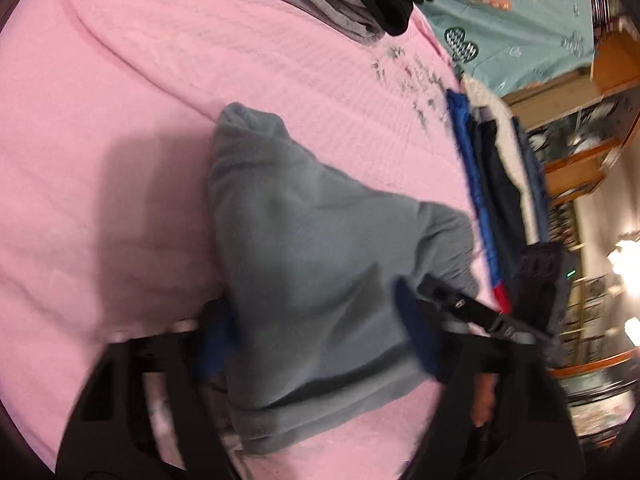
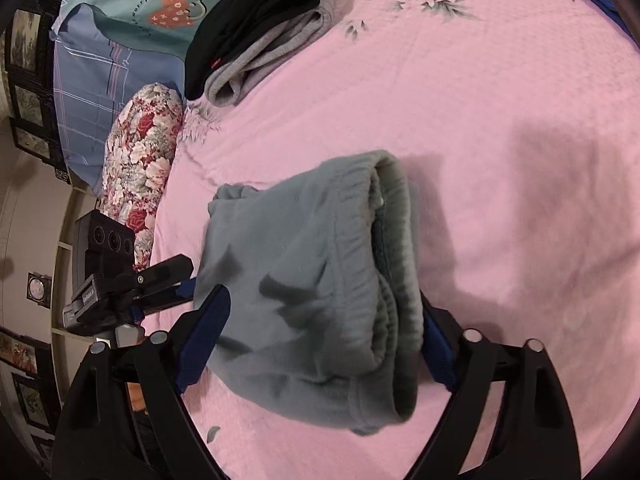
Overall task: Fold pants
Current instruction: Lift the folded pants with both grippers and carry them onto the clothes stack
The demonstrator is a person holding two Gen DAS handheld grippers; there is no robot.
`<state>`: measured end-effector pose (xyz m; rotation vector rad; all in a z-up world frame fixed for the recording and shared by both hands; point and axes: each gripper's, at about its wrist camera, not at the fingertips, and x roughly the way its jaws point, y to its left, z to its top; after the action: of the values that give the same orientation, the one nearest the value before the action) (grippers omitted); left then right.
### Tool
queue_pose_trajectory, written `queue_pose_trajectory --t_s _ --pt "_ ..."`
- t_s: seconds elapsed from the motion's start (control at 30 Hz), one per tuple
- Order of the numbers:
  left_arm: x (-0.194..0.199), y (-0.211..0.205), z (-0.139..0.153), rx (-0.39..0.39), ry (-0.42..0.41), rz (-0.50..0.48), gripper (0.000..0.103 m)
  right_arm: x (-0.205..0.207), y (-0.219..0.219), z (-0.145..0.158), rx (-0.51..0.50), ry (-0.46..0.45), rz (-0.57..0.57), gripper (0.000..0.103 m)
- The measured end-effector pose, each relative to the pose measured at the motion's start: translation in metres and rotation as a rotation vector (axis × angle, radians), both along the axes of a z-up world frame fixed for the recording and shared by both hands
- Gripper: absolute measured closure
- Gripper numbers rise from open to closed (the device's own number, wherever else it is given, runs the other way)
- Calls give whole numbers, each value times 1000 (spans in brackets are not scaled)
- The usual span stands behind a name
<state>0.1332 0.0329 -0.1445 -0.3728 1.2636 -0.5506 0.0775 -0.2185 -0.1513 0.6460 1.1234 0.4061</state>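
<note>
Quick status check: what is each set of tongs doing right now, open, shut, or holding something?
Left tongs: wide apart, straddling the folded grey-blue pants; a firm grip cannot be told.
Right tongs: same, wide apart around the pants' sides; grip cannot be told.

Pants [image 2: 312,280] matt fleecy cloth; bedspread [image 2: 500,100] pink textured quilted cloth.

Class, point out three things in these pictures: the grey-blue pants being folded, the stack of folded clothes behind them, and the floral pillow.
grey-blue pants [image 2: 304,280]: right wrist view, flat front panel.
stack of folded clothes [image 2: 260,36]: right wrist view, black top garment.
floral pillow [image 2: 140,160]: right wrist view, middle of its side.
</note>
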Motion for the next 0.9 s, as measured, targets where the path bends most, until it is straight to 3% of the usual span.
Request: queue_pose_trajectory --t_s 0.03,0.1,0.2,0.3,0.47,0.63,0.73,0.83,0.9 --pt "-4 -1 2 50 -26 -2 67 0 2 -1 -36 2 -8 63" --pt "-12 -4 8 107 -69 1 81 -2 3 -1 -87 -5 -9 73" --pt "-18 -1 17 117 -119 10 88 -9 7 6 -130 -32 -1 77" --pt "-19 6 35 63 -151 16 89 -17 16 23 -193 -78 13 79" --pt "3 14 75 27 -208 40 92 -14 23 56 -177 -143 38 79" --pt "85 17 157 39 -305 59 92 29 35 103 -185 -220 86 80" --pt "161 21 199 45 -336 103 92 79 44 157 -205 -327 114 80" --pt "237 20 215 73 -367 137 92 151 47 200 -208 -406 80 80" --pt "288 20 200 108 -360 168 91 200 49 210 -216 -425 55 80"
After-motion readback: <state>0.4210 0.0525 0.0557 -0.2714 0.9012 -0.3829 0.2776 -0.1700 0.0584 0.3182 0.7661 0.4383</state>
